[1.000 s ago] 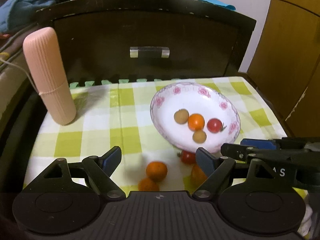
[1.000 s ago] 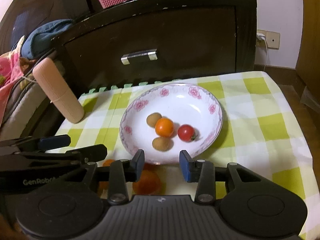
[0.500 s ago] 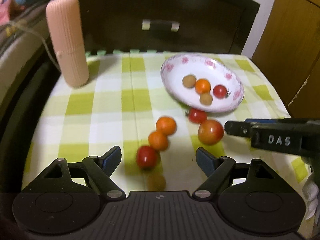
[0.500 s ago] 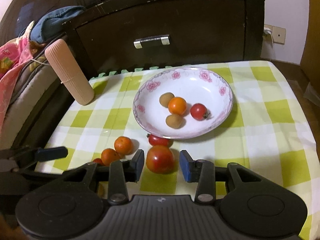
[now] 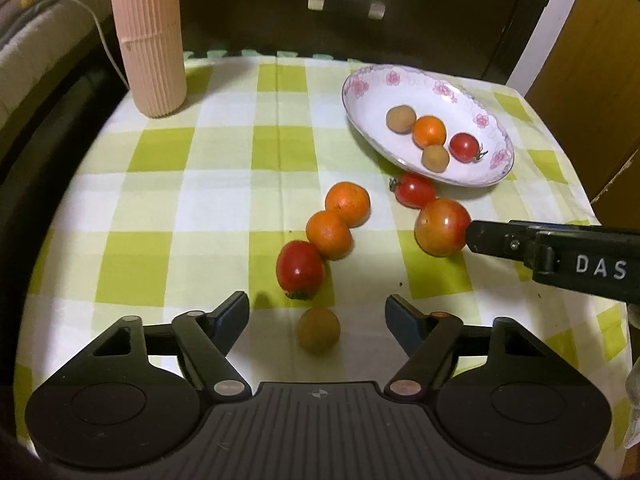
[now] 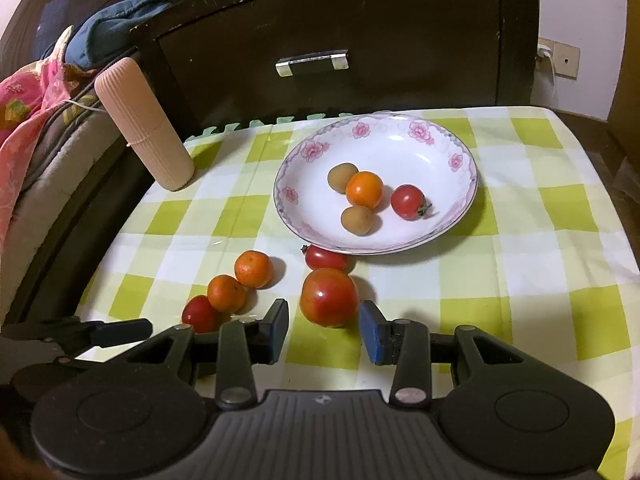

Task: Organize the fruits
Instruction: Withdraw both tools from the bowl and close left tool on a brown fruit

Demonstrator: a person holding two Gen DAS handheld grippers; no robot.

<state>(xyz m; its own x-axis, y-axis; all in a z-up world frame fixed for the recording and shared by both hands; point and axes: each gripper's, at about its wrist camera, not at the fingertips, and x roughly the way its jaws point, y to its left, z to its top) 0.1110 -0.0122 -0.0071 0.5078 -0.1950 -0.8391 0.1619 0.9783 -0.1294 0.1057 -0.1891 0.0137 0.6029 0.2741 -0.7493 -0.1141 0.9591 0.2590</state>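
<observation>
A: Left gripper [image 5: 317, 312]: jaws apart and just been narrowing, nothing pinched. A small brown fruit [image 5: 319, 330] lies on the cloth between the pads, touching neither. Red tomato [image 5: 300, 270] just beyond it at 12 o'clock.

B: Right gripper [image 6: 324, 326]?

A: Jaws apart, pads either side of the big tomato [image 6: 329, 297], a sliver of gap each side. Not clamped. The fruit sits on the checked cloth [image 6: 520, 264].

B: Outward from there?

A: Cherry tomato [image 6: 325, 257] touching the big one at 12 o'clock, tucked against the plate [image 6: 460, 216] rim. Two oranges [image 6: 240, 280] at 10 o'clock, touching each other. The plate holds two brown fruits, an orange and a cherry tomato.

B: Handling?

A: My guess: the big tomato is smooth, glossy and soft-skinned, likely to slip or bruise under a hard squeeze. Take it across its widest middle, pads level, light pressure. The brown fruit looks light with a firm shell; round, so it may roll away if one pad lands first. Grip on the centreline.

B: Clutter?

A: Pink ribbed cylinder [image 6: 146, 124] at 10 o'clock, well apart.
</observation>
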